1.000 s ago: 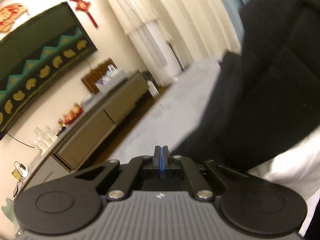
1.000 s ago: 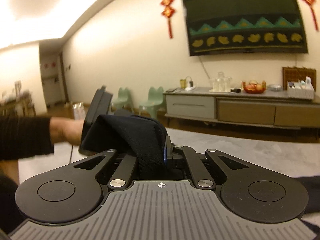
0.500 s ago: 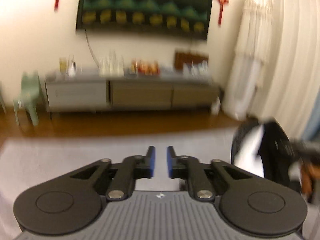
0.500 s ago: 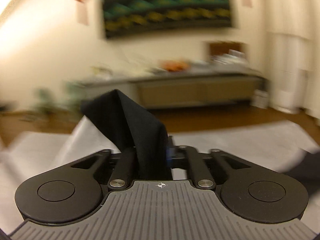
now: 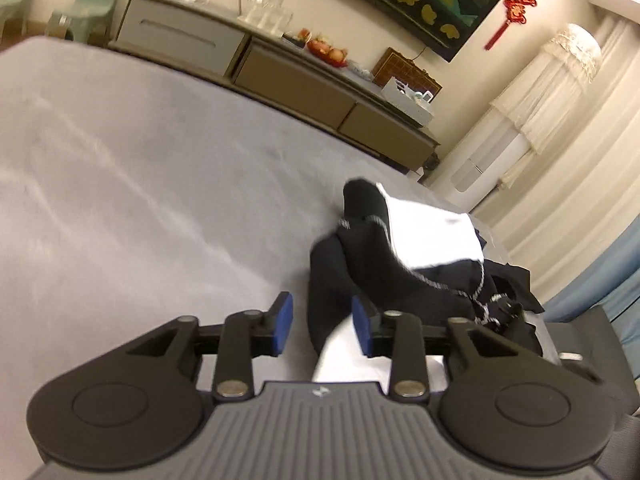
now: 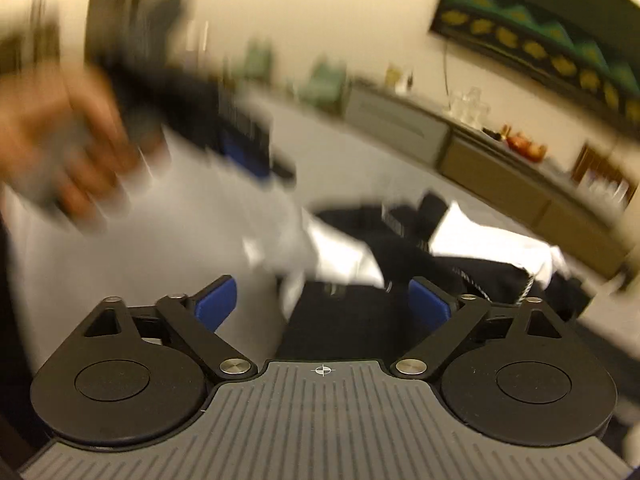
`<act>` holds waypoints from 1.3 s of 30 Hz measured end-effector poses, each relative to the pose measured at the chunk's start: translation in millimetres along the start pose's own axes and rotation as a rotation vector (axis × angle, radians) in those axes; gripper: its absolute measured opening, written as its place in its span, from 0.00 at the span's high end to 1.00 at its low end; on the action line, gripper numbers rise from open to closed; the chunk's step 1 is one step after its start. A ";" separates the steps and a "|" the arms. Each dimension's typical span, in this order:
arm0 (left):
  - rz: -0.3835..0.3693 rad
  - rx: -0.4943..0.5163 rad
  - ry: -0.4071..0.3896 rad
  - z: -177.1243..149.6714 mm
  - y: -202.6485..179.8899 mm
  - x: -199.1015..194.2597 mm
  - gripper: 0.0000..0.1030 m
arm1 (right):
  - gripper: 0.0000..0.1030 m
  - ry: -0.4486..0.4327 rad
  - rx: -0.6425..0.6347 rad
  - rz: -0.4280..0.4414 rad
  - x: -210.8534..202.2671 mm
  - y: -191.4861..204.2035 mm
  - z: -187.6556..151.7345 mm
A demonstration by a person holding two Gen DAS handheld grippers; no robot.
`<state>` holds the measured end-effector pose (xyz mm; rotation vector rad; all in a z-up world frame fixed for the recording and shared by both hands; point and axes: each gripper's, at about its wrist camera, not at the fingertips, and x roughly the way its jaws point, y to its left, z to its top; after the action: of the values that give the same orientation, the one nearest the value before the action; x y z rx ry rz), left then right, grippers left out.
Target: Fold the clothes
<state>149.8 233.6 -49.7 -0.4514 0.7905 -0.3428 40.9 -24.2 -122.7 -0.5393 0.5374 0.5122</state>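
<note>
The right wrist view is strongly blurred; a hand (image 6: 60, 152) at its left edge is only a smear. The black and white clothes (image 5: 400, 248) lie crumpled in a soft heap on the grey surface (image 5: 140, 180). The left claw (image 5: 322, 326) stands apart around a black fold, and the right claw (image 6: 322, 304) is wide apart, empty.

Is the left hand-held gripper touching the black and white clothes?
Cannot tell. In the left wrist view the left hand-held gripper is open with the black and white clothes rising between its blue pads, close to one, but no contact or gap shows plainly.
</note>
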 end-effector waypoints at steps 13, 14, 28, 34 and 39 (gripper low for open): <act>-0.293 -0.248 0.038 -45.7 -36.5 40.3 0.44 | 0.82 -0.373 1.150 0.084 -85.6 -221.0 -36.4; -0.326 -0.277 0.044 -50.2 -42.0 45.5 0.43 | 0.82 -0.383 1.242 0.105 -82.9 -227.4 -51.5; -0.465 -0.528 -0.120 3.7 -64.5 86.4 0.93 | 0.82 -0.476 1.404 0.139 -113.3 -218.2 -67.2; -0.318 0.005 -0.244 44.7 -60.6 -36.8 0.93 | 0.93 -0.301 1.115 0.007 -146.3 -168.6 -82.4; -0.063 -0.037 0.004 -18.9 6.7 -1.5 0.93 | 0.88 0.088 0.855 0.166 -81.0 -100.4 -95.6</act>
<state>135.6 235.1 -63.9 -0.5111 0.7885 -0.3884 6.7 -180.6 -110.4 0.3031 0.8237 0.3686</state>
